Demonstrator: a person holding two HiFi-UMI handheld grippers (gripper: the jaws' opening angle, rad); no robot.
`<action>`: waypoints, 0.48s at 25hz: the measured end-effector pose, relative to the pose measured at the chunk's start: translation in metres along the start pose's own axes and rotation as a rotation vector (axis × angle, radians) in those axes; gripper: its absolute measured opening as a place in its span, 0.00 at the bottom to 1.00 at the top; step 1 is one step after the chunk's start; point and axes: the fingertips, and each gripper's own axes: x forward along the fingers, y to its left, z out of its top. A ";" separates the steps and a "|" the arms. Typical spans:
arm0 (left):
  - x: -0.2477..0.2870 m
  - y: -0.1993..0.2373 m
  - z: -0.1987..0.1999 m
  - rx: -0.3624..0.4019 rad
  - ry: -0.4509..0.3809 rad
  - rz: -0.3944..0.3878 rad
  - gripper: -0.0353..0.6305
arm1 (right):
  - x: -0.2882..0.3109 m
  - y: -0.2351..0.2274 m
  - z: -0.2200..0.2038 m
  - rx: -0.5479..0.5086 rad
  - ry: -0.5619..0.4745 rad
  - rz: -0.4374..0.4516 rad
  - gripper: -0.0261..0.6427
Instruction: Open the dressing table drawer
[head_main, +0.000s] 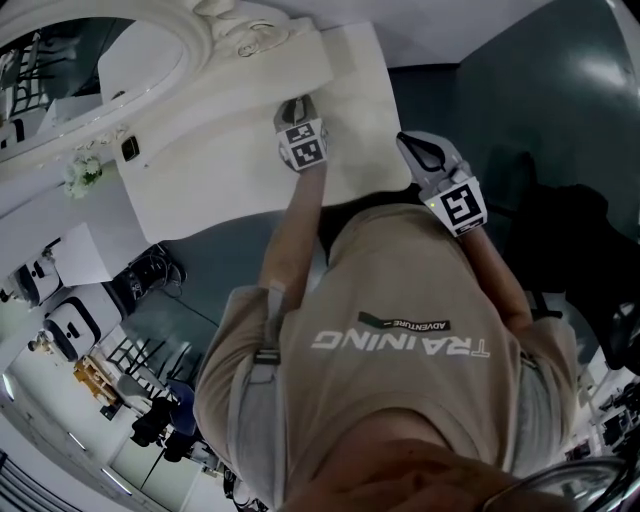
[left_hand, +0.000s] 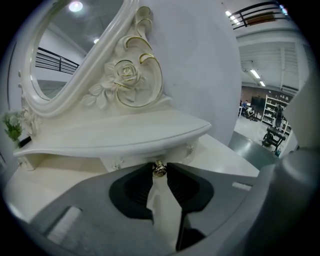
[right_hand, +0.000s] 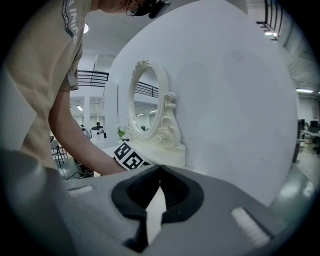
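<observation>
**Left tool on the drawer knob**

Head view: your left tool (head_main: 293, 110) reaches over the white desk (head_main: 220, 180); your right tool (head_main: 420, 148) hangs beside its corner.

Left gripper view: the jaws pinch the gold knob (left_hand: 159, 168) of the drawer (left_hand: 131, 161) under the shelf (left_hand: 125, 132).

Right gripper view: jaws pressed together, nothing between them.

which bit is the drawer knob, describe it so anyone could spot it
Find the white dressing table with the oval mirror. Under its curved shelf, on the drawer front, the knob is the only round gold stud, gripped by the jaws of the left gripper.
</observation>
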 end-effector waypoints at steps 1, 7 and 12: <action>-0.001 0.000 -0.001 0.009 0.001 0.002 0.20 | -0.001 -0.002 -0.001 0.003 0.004 -0.002 0.04; -0.011 -0.006 -0.010 0.023 0.027 -0.001 0.20 | 0.000 -0.008 -0.005 0.019 0.006 -0.003 0.04; -0.020 -0.006 -0.016 0.015 0.036 0.013 0.20 | 0.003 -0.005 -0.005 0.013 -0.004 0.030 0.04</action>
